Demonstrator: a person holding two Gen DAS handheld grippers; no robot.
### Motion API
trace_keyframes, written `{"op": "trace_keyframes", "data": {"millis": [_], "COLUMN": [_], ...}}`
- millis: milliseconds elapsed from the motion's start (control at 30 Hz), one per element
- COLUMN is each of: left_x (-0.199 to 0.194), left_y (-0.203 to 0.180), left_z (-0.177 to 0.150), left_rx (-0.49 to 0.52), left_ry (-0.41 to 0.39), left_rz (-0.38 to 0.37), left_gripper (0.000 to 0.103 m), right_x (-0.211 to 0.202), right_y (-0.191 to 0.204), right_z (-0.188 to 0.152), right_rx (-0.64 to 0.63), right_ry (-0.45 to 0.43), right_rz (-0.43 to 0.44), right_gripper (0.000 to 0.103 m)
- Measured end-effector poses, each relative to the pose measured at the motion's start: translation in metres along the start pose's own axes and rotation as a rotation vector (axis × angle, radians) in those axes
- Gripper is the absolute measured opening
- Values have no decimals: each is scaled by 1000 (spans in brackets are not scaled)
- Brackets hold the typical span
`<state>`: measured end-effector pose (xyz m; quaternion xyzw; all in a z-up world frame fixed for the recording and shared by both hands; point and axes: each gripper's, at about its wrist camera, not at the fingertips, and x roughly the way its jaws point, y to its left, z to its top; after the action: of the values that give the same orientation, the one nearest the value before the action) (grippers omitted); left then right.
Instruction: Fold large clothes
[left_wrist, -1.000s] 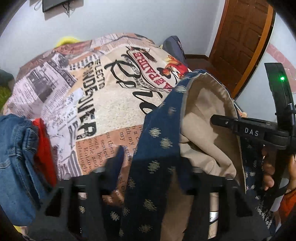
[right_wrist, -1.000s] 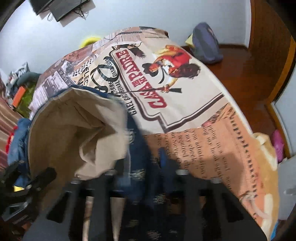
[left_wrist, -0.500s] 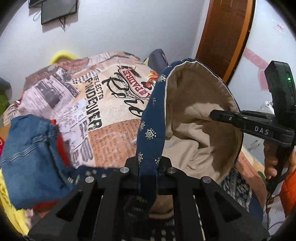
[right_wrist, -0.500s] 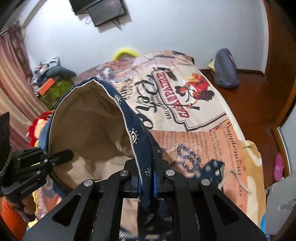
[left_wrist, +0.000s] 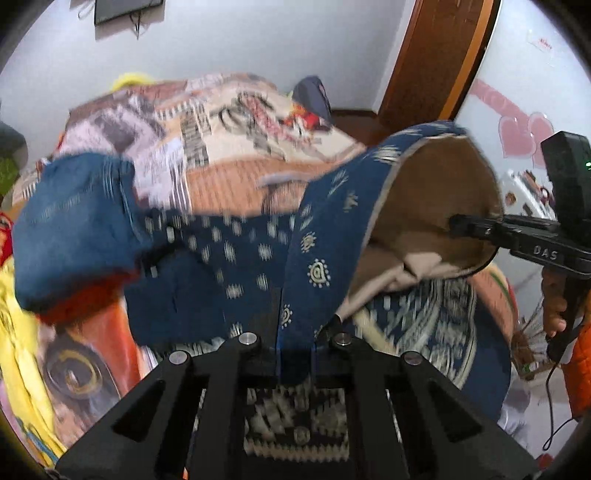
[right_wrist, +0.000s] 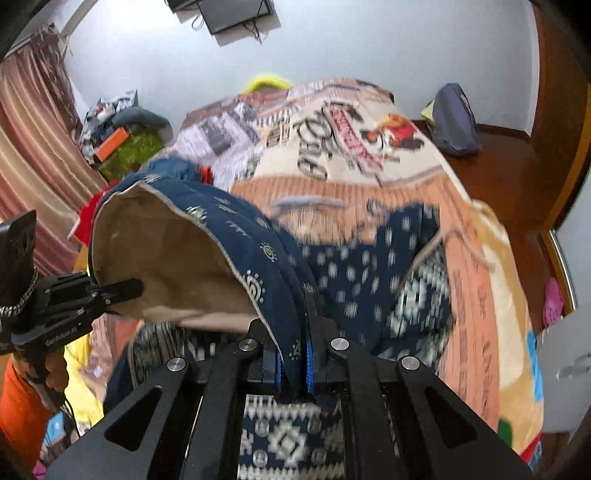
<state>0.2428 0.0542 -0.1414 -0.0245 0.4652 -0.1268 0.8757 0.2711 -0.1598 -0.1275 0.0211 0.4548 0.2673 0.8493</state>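
A navy hooded garment (left_wrist: 314, 258) with pale motifs and a beige hood lining (left_wrist: 436, 206) hangs above the bed. My left gripper (left_wrist: 295, 350) is shut on the hood's edge. My right gripper (right_wrist: 291, 362) is shut on the same edge further along (right_wrist: 266, 266). The right gripper also shows in the left wrist view (left_wrist: 517, 240), its tip at the lining. The left gripper shows in the right wrist view (right_wrist: 92, 295). The garment's body (right_wrist: 369, 266) trails blurred onto the bed.
A bed with a printed blanket (right_wrist: 351, 140) lies below. Folded jeans (left_wrist: 74, 221) on red cloth sit at its left. A dark bag (right_wrist: 454, 122) stands on the wooden floor by a brown door (left_wrist: 436, 55). A curtain (right_wrist: 26, 147) hangs left.
Both grippers have lifted and pulled the hood back, so more of the navy body is off the bed and swinging. The view now blurs with motion.
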Motion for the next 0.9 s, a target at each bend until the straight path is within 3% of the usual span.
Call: {"op": "trace_keyframes", "data": {"millis": [133,300,367,433,567,767,900], "left_x": [16,17,5,-6,-33,-65,-75], "left_y": [2,5,6,7,12,28,45], "left_z": [-37,-64,-69,-72,-69,-52,-38], "left_rx": [-7,-12,-15,-16,-13,-51,-87], "left_ry": [93,130,106,73,25,-76,-140], "left_rz": [24,71,95,109,146,211,262], "left_gripper": [12,29,54,61,62,69,81], "right_x": [7,13,8,1,-22,-49,-57], "right_y": [4,0,-2,-5,-9,-15,-23], "right_z": [-29,-53,-60,-63,-64,-50,-35], "right_rx": [-18,-12,0,11,5,17,35], "right_ry": [63,140,157,156,106,16,-45], "right_rz": [-18,-31,-32,-35,-38,-52,-77], "right_gripper": [11,14,24,31,40,42,45]}}
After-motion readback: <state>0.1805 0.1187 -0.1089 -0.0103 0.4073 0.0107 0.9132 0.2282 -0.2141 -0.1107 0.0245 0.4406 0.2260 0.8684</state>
